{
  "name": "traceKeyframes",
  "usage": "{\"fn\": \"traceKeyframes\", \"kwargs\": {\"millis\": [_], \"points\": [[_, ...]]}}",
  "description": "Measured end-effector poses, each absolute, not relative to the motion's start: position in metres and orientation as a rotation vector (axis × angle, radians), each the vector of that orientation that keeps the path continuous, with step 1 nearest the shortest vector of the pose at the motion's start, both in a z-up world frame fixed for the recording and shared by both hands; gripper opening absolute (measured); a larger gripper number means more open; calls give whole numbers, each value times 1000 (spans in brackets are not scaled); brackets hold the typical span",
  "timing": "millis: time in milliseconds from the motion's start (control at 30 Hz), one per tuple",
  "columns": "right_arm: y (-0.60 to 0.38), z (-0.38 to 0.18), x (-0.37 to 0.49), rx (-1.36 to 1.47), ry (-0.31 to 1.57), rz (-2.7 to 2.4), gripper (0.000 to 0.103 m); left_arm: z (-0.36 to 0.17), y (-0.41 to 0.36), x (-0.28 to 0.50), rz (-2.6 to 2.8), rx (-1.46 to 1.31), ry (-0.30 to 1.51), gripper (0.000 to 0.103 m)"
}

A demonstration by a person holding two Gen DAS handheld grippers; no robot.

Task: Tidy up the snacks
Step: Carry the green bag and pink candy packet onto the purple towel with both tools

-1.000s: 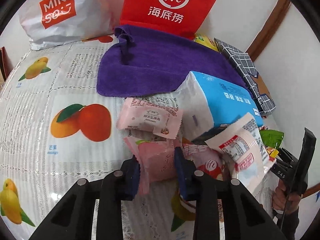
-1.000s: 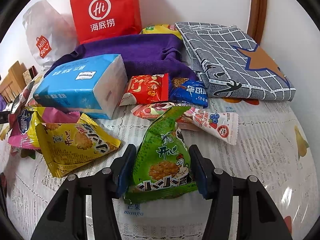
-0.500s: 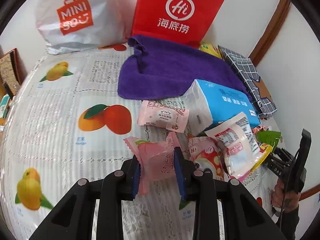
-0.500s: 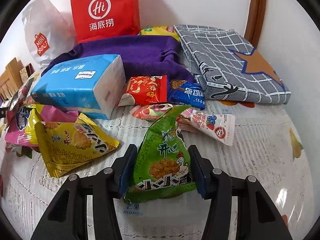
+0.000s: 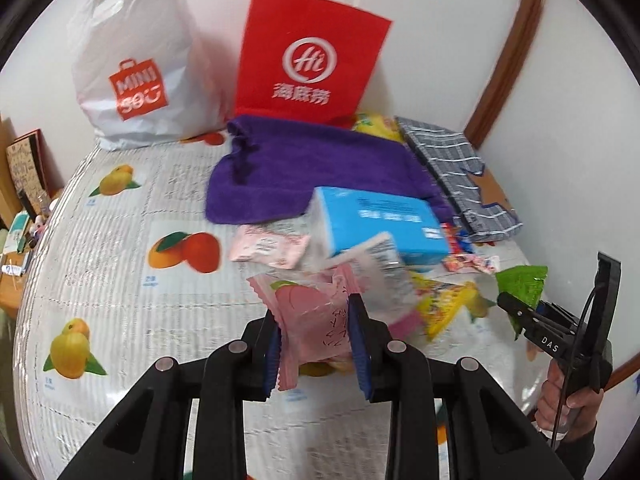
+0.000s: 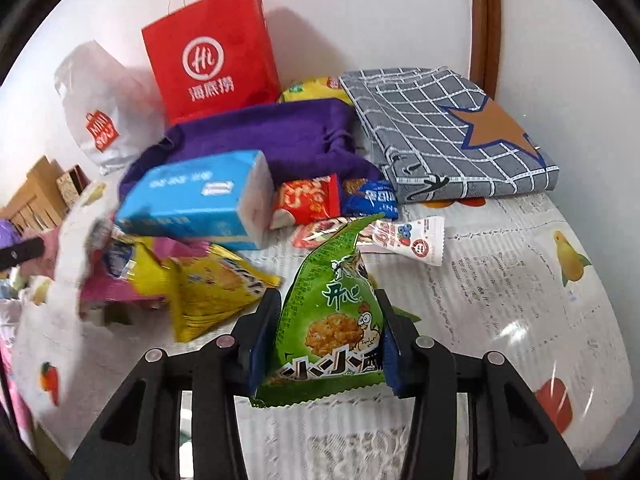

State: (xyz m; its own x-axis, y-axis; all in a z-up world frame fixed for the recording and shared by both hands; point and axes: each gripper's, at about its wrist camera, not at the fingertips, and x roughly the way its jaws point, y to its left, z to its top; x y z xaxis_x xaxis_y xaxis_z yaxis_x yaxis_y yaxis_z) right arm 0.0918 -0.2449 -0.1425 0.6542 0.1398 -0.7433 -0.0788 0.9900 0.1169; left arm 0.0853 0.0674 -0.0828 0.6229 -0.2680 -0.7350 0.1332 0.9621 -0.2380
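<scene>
Snack packets lie in a heap on the fruit-print tablecloth (image 5: 120,280). My left gripper (image 5: 314,312) is shut on a pink peach-print packet (image 5: 304,296) and holds it above the cloth. My right gripper (image 6: 326,300) grips an upright green rice-cracker packet (image 6: 332,320), its jaws still closing, and the pads press on the packet's sides. In the left wrist view the right gripper (image 5: 516,304) shows at the far right, held by a hand, with the green packet (image 5: 524,280) sticking up from it.
A blue tissue pack (image 6: 200,200) lies mid-table on a purple towel (image 5: 312,168). Around it lie yellow (image 6: 212,284), red (image 6: 308,200), blue (image 6: 372,200) and white (image 6: 412,240) packets. A red paper bag (image 5: 308,64) and a white bag (image 5: 136,80) stand at the back wall, a grey checked cloth (image 6: 440,128) back right.
Both grippers have risen away from the table with their packets. The right jaws have squeezed the green packet narrower. Loose packets near the tissue pack have shifted and look blurred.
</scene>
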Motion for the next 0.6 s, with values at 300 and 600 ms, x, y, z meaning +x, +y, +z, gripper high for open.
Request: {"fn": "traceKeyframes", "kwargs": {"millis": [300, 600], "points": [[-228, -84, 87, 86, 769, 178, 46, -53, 30, 90, -269, -146, 835, 29], [-198, -53, 118, 63, 712, 236, 46, -31, 26, 118, -246, -124, 812, 29]]}}
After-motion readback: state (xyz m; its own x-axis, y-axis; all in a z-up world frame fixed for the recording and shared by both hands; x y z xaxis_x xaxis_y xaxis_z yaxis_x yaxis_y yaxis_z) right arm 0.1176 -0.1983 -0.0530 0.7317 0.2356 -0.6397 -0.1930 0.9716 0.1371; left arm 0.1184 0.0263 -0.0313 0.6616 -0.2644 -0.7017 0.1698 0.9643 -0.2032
